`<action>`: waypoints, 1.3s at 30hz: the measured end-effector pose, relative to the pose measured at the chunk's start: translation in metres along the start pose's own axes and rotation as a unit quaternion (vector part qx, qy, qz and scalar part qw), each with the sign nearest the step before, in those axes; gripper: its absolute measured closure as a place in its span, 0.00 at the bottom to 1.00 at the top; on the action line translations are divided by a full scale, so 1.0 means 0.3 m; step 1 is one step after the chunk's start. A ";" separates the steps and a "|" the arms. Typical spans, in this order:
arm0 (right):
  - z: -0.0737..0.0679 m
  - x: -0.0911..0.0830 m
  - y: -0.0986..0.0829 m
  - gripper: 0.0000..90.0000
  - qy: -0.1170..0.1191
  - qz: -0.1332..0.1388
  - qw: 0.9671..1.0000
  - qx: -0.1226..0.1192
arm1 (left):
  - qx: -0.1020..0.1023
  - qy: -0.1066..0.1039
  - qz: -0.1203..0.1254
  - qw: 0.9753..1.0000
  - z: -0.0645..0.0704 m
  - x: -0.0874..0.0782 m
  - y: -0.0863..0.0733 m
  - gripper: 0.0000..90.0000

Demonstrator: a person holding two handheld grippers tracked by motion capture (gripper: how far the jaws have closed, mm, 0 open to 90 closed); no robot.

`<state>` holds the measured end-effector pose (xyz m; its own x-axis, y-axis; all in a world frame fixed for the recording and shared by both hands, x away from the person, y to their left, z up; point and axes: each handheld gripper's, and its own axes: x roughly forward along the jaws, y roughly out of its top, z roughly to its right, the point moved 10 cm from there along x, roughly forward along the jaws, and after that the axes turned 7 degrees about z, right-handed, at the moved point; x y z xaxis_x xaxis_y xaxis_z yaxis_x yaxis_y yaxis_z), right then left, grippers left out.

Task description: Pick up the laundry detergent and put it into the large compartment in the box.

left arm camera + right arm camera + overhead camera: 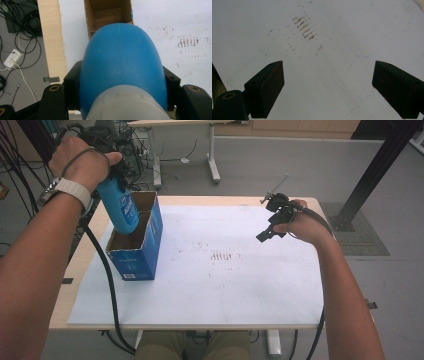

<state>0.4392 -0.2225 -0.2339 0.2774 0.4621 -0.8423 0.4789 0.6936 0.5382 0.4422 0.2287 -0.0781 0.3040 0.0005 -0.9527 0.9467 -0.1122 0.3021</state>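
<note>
A blue bottle with a grey cap end hangs bottom-down over the open top of a blue cardboard box at the table's left. My left gripper is shut on the bottle near its cap, and its lower end dips into the box's mouth. My right gripper hovers above the right side of the white board, tilted down. Its jaws stand wide apart with nothing between them, and below the right gripper lies bare board.
Faint reddish marks stain the middle of the board. The wooden table edge runs along the left. Cables and a power strip lie on the floor to the left. Another table's legs stand behind.
</note>
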 end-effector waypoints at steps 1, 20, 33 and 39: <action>0.000 0.001 0.000 0.12 0.000 -0.001 1.000 0.000 | 0.001 0.001 0.000 1.000 0.001 0.004 -0.001 0.42; 0.004 0.024 0.005 0.12 0.005 -0.005 1.000 -0.001 | 0.003 0.002 -0.011 1.000 -0.018 0.091 -0.012 0.42; 0.007 0.029 0.004 0.12 0.004 -0.010 1.000 0.000 | 0.007 0.005 -0.010 1.000 -0.020 0.143 -0.021 0.42; 0.004 0.033 0.007 0.12 0.004 -0.011 1.000 0.001 | 0.007 0.003 -0.011 1.000 -0.020 0.161 -0.026 0.42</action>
<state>0.4439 -0.2172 -0.2410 0.2596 0.4508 -0.8541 0.4862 0.7031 0.5189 0.4503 0.2355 -0.1263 0.2841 0.0091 -0.9588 0.9514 -0.1264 0.2807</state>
